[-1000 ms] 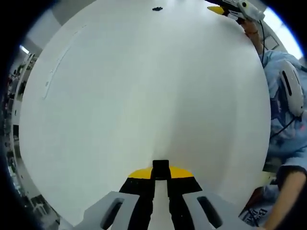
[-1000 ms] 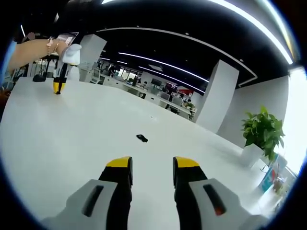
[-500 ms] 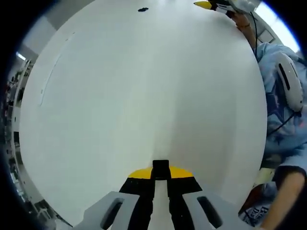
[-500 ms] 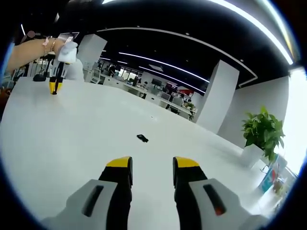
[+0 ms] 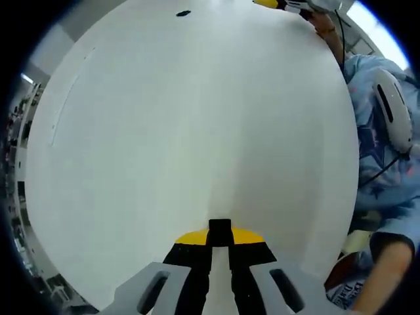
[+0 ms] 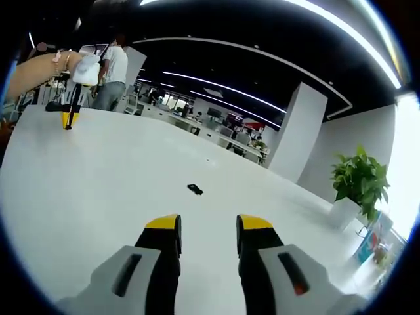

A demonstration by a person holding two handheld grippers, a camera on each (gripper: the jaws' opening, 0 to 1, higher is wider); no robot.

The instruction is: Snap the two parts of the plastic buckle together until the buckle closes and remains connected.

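White, smooth, matte surface [image 5: 184, 131], broad and rounded at its edges under the fisheye.

Left gripper [image 5: 220, 244]: grey plastic body, black fingers with yellow tips. Fingers drawn together on a small black, square-ended plastic piece [image 5: 220, 228], which sticks out past the yellow tips. Whether it is a buckle part cannot be told. This gripper also shows at the far left of the right gripper view [image 6: 68, 117], held up by a bare forearm [image 6: 36, 69] wearing a wristband, yellow tip pointing down, above the surface.

Right gripper [image 6: 208, 234]: same build, grey with black fingers and yellow tips. Fingers stand apart with a clear gap, nothing between them. It appears at the far top of the left gripper view [image 5: 275, 4].

Small black plastic buckle piece [image 6: 194, 189] lies flat on the surface, just ahead of the right gripper's fingers, well apart from the left gripper. Seen as a dark speck at the far edge in the left gripper view [image 5: 183, 13].

Potted green plant [image 6: 357, 180] in a white pot at right. A person [image 6: 110, 75] stands at far left. No readable writing.
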